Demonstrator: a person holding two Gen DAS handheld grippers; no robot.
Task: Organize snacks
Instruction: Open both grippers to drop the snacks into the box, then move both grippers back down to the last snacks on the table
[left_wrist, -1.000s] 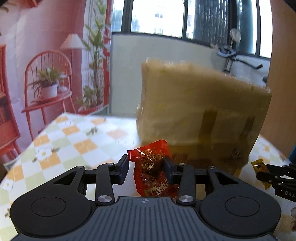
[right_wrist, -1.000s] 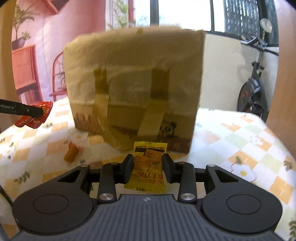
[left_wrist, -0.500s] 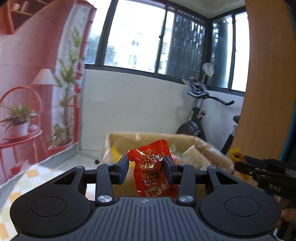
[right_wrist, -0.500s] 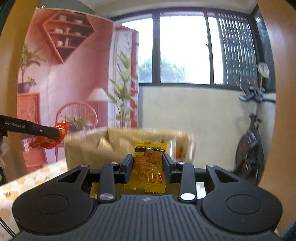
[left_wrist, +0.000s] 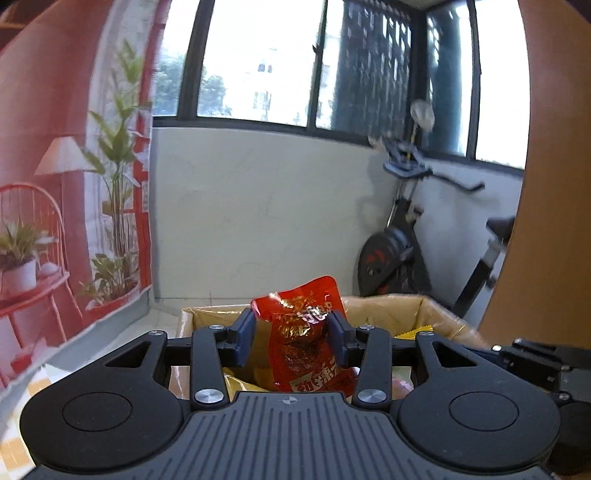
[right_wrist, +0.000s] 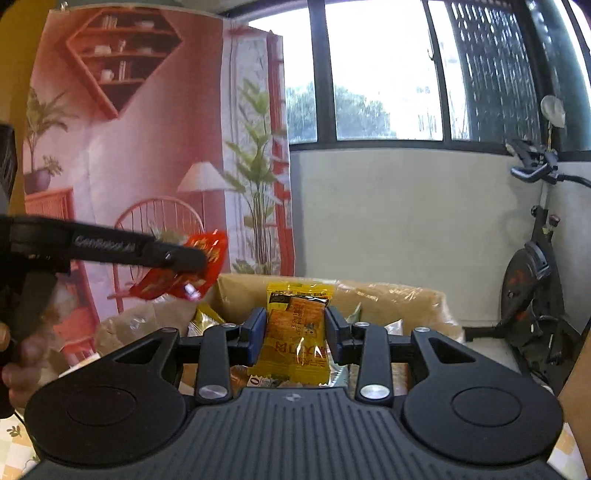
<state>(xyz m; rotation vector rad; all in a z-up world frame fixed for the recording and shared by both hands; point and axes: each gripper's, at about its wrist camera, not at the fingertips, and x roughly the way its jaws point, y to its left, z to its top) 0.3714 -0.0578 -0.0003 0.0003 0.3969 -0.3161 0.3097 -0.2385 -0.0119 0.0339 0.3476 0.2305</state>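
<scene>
My left gripper (left_wrist: 291, 338) holds a red snack packet (left_wrist: 306, 332) over the open cardboard box (left_wrist: 424, 310); its jaws stand wider than half a second ago, the right pad still touching the packet. It also shows in the right wrist view (right_wrist: 184, 258) with the red packet (right_wrist: 207, 254). My right gripper (right_wrist: 294, 334) is shut on a yellow snack packet (right_wrist: 297, 332) above the same box (right_wrist: 399, 299), which holds several snack packets.
An exercise bike (right_wrist: 532, 288) stands behind the box on the right. A white low wall with windows is behind. A pink printed backdrop (left_wrist: 55, 184) hangs at the left. The checked tablecloth (right_wrist: 14, 446) shows at the lower left.
Both grippers have risen from table level in front of the box to above its open top, carrying their packets. The left jaws have widened slightly around the red packet.
</scene>
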